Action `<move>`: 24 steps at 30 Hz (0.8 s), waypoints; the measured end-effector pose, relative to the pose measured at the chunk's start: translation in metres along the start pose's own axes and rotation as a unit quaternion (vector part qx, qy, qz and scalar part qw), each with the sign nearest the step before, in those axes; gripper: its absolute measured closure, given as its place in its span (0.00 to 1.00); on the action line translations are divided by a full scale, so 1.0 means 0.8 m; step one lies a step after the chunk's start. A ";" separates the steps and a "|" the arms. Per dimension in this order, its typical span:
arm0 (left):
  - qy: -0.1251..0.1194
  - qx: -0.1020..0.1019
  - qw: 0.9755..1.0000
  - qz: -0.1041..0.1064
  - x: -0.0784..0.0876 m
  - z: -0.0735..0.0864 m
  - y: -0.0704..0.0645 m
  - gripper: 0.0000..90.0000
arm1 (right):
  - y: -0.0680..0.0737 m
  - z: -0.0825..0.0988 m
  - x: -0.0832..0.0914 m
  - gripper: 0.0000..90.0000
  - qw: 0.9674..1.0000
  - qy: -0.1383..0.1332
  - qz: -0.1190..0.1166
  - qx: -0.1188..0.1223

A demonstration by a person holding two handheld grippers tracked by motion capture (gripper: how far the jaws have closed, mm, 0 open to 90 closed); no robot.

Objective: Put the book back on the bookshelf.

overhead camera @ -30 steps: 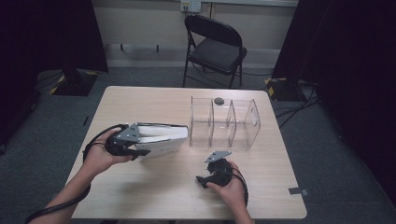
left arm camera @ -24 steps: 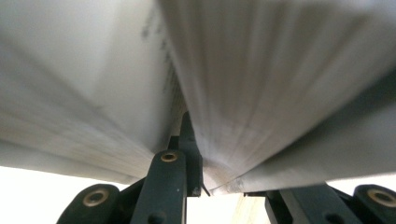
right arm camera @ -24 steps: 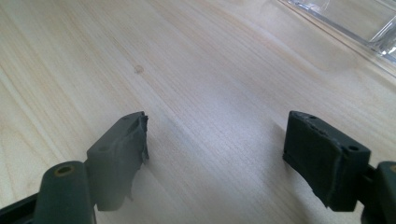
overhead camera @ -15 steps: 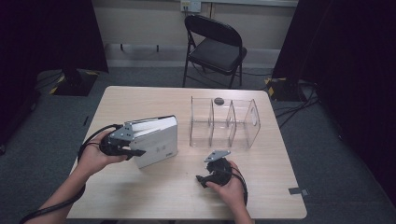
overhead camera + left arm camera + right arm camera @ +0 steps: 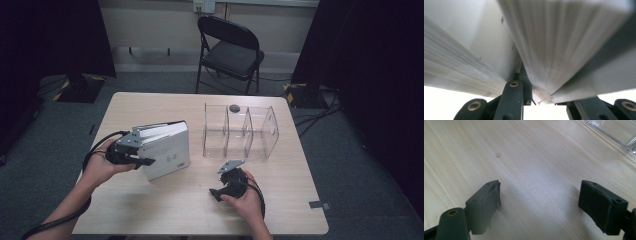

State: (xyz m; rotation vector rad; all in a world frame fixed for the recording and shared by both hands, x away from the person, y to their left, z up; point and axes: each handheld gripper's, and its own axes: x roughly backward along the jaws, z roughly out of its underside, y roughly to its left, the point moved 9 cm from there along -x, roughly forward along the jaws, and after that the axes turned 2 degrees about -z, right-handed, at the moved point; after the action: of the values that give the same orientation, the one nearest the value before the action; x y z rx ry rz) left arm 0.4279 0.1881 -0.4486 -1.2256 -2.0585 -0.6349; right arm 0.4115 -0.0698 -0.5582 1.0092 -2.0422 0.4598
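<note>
A thick white book [image 5: 167, 150] stands tilted on the wooden table [image 5: 165, 210], left of centre, with its cover towards me. My left gripper [image 5: 147, 151] is shut on it from the left. In the left gripper view, white page edges [image 5: 564, 45] splay close above the jaws; one jaw sits between two page blocks, and my left gripper [image 5: 549, 101] clamps the right-hand block. My right gripper [image 5: 215, 192] rests low near the table's front, right of centre. Its jaws have just been opening. In the right gripper view, my right gripper [image 5: 539, 205] stands open over bare wood with nothing between the pads.
A clear plastic organizer [image 5: 240, 132] with three compartments stands right of the book, and its corner [image 5: 614, 132] shows in the right gripper view. A small dark round object [image 5: 234, 107] lies at its far side. A black folding chair [image 5: 227, 50] stands beyond the table.
The book has been tipped up from lying nearly flat until its cover faces the camera, and the left hand has shifted slightly with it. The right hand has stayed in place.
</note>
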 end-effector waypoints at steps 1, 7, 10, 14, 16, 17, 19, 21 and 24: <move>0.000 0.001 1.000 0.000 0.000 0.000 0.000 0.82 | 0.000 0.000 0.000 0.19 1.000 0.001 -0.002 0.001; 0.000 0.002 1.000 -0.005 0.000 0.000 0.003 0.79 | 0.003 -0.005 0.000 0.19 1.000 0.015 -0.015 0.010; -0.006 0.007 1.000 -0.010 -0.001 0.000 0.004 0.76 | 0.005 -0.016 0.003 0.19 0.999 0.008 -0.022 0.022; -0.008 0.008 1.000 -0.013 -0.001 -0.001 0.004 0.72 | 0.005 -0.024 0.007 0.19 0.999 0.012 -0.022 0.027; -0.005 0.008 1.000 -0.015 0.000 0.000 0.005 0.68 | 0.006 -0.029 0.008 0.19 0.999 0.009 -0.026 0.036; -0.012 0.016 1.000 -0.014 -0.001 -0.001 0.005 0.66 | 0.006 -0.031 0.008 0.19 0.999 0.010 -0.027 0.038; -0.013 0.023 1.000 -0.014 -0.001 0.000 0.005 0.64 | 0.007 -0.034 0.009 0.19 0.999 0.011 -0.030 0.039; -0.020 0.032 0.999 -0.015 -0.002 -0.001 0.004 0.59 | 0.008 -0.038 0.009 0.20 0.998 0.012 -0.033 0.051; -0.033 0.046 0.998 -0.017 -0.004 -0.003 0.002 0.55 | 0.010 -0.044 0.009 0.20 0.997 0.012 -0.041 0.060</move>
State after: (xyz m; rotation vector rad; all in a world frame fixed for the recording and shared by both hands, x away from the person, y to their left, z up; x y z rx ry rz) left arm 0.4313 0.1852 -0.4490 -1.1756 -2.1424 -0.5145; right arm 0.4204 -0.0468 -0.5306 1.1487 -1.9639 0.5539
